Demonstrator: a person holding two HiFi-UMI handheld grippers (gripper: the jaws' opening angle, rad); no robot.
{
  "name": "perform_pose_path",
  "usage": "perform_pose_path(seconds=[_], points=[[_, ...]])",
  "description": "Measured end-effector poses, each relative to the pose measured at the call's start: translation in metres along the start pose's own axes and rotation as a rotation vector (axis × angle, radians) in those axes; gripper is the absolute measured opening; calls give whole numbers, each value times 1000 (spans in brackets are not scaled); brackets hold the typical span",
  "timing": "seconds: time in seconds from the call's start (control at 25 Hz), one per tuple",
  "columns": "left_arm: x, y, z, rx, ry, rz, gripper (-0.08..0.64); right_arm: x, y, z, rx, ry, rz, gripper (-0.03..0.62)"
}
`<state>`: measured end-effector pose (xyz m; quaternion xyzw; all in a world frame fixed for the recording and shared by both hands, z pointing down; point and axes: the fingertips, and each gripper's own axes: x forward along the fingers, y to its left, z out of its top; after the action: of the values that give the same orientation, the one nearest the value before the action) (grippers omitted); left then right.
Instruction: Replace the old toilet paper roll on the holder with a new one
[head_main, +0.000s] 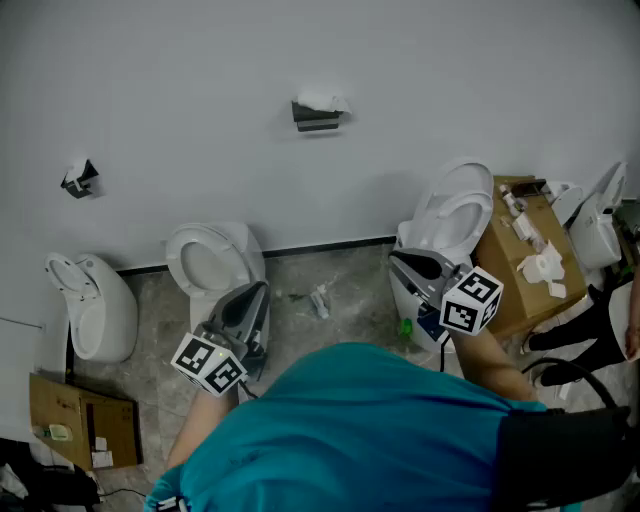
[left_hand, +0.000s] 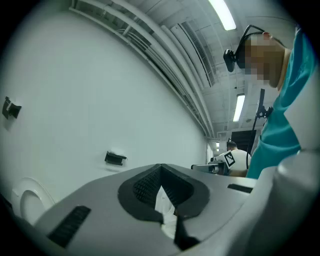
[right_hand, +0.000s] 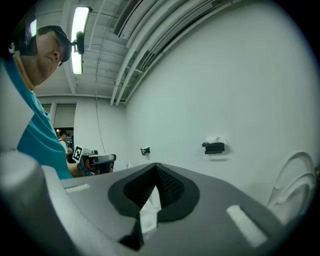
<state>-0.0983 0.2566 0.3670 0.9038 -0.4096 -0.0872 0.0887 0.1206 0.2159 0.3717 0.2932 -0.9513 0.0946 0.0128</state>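
A dark wall holder (head_main: 318, 113) carries a white roll or wad of paper on top, high on the white wall. It also shows as the holder (left_hand: 115, 158) in the left gripper view and the holder (right_hand: 214, 147) in the right gripper view. My left gripper (head_main: 256, 292) is held level over the floor near a toilet, jaws together and nothing between them (left_hand: 161, 168). My right gripper (head_main: 398, 259) is level too, shut and holding nothing (right_hand: 156, 168). Both are well short of the holder.
A second small holder (head_main: 78, 180) sits on the wall at left. Several toilets stand along the wall, such as one (head_main: 212, 262) by my left gripper and one (head_main: 455, 215) by my right. A cardboard box (head_main: 522, 290) with white paper items is at right, another box (head_main: 80, 420) at lower left.
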Motion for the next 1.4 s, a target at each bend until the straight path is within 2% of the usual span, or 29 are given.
perform_pose_path(seconds=[0.44,0.64,0.92,1.4], points=[[0,-3,-1,4,-2,-1,6,-2,-1,-2,-1,-4,-10,2],[5,-8,-3,1,1,4,6,-8,-13,2,72,-35,-17,3],[28,-25,-10,7,5,21,6,-24,-27,3,50,-21,36,3],[81,-67,-29,13,36,52,6,-58,-79,-3,51,15,77,3]])
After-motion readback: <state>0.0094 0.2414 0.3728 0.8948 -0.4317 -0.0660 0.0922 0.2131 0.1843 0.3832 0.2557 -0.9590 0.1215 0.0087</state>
